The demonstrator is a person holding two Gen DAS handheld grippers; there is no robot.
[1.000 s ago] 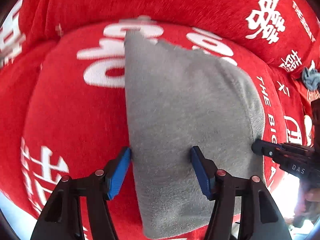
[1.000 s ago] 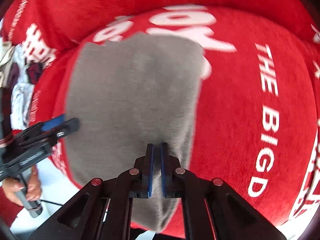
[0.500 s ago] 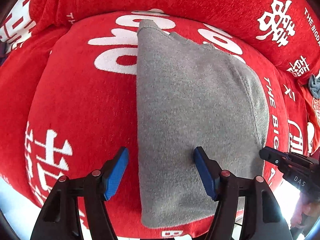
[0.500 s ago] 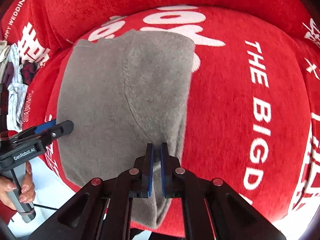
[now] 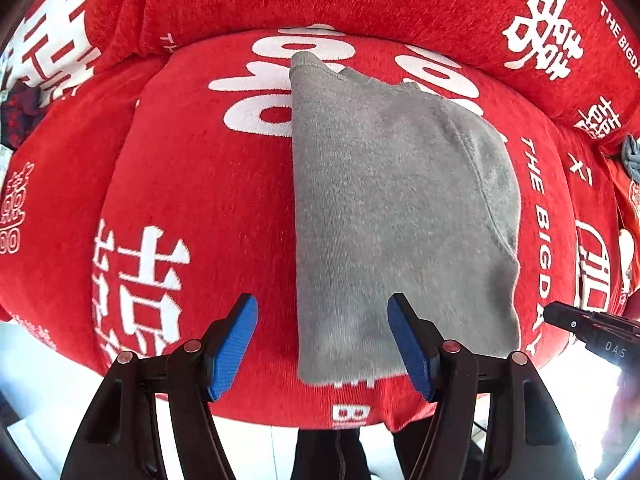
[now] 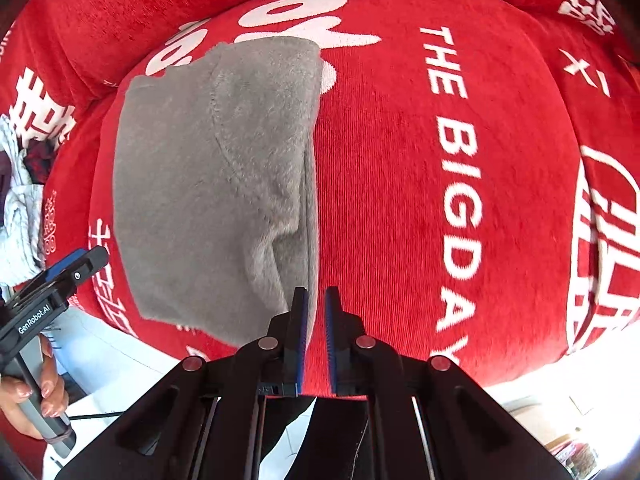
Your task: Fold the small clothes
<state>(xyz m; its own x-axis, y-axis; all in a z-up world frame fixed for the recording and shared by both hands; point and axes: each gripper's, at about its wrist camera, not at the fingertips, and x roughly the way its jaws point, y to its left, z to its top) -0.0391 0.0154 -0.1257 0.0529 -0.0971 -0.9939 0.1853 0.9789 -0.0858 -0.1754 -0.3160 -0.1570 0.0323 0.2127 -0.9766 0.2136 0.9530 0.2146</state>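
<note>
Over on the far left, a heap of other clothes (image 6: 18, 196) waits at the cushion's edge, and a hand (image 6: 28, 396) grips the handle of the left tongs (image 5: 322, 340). Those tongs are wide apart, nothing between the blue pads but air, and they hang above the near left edge of the grey garment (image 5: 396, 216) rather than on it. A second ago that edge sat right between the pads and filled more of the view; now the whole piece shows with red all round it, so the left tongs have lifted clear.

Centre stage: the grey garment lies folded into a tall, narrow shape on the red cushion (image 5: 192, 184) with its white lettering, one straight side on the left, a rounded seam on the right, its near end close to the cushion's front edge.

To the right, the right tongs (image 6: 316, 340). They were clamped tight a moment back; the jaws have just been opening and now stand a narrow slit apart. The cloth's right edge sits just left of the left pad, and I see red cushion through the gap, so nothing is held.

My read: both sides have let go, the fold is laid down, and this piece looks about done. Next would be smoothing it or reaching for another from the heap.
</note>
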